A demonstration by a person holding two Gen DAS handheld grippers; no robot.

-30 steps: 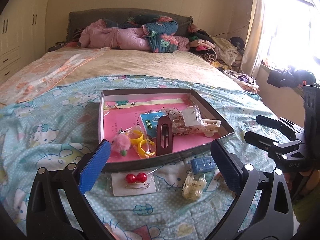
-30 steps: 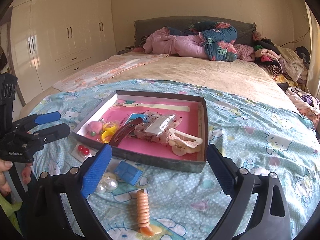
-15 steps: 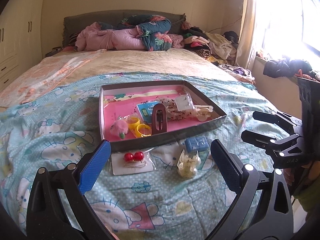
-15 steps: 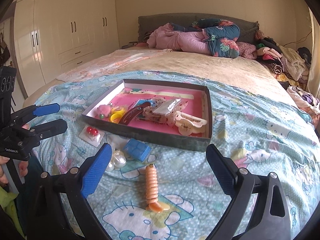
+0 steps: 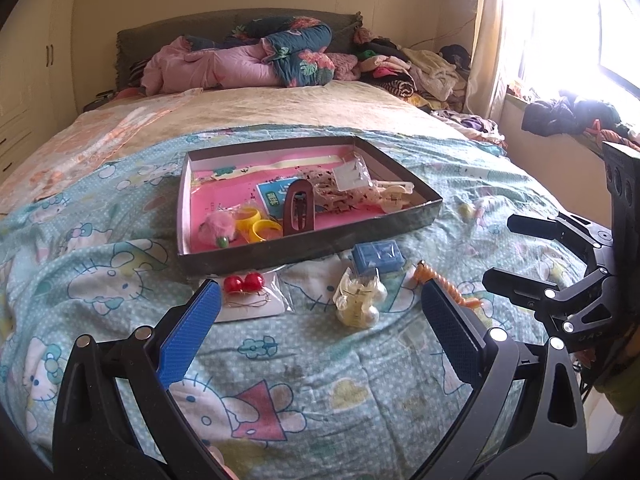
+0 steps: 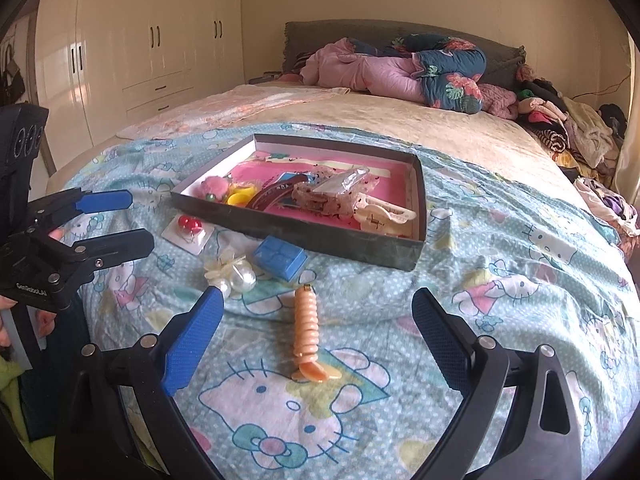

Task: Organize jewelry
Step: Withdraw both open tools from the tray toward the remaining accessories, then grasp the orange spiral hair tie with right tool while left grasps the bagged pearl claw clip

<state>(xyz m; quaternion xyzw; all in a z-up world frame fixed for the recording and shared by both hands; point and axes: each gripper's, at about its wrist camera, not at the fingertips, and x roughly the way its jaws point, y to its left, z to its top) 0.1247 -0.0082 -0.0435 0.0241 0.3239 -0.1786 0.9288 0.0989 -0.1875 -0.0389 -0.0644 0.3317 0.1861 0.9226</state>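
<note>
A dark shallow box [image 5: 312,246] [image 6: 320,238] with a pink floor lies on the bed and holds a brown hair clip [image 5: 299,208], yellow rings [image 5: 260,224], a pink pompom [image 5: 216,226] and bagged pieces. In front of it lie red bead earrings on a card [image 5: 243,283] [image 6: 189,224], a pearl hair piece [image 5: 358,300] [image 6: 234,272], a blue case [image 5: 378,256] [image 6: 280,258] and an orange spiral clip [image 6: 306,330] [image 5: 444,286]. My left gripper [image 5: 320,332] is open and empty above the quilt. My right gripper [image 6: 316,338] is open and empty around the orange clip.
A Hello Kitty quilt [image 5: 320,360] covers the near bed. Folded pink and floral bedding [image 5: 248,60] lies at the headboard, clothes [image 5: 412,68] pile at the right. Wardrobes [image 6: 120,52] stand at the left. A bright window [image 5: 580,24] is at the right.
Both grippers have drawn back and up from the box, so the loose items in front of it show further ahead. Both stay open and empty.
</note>
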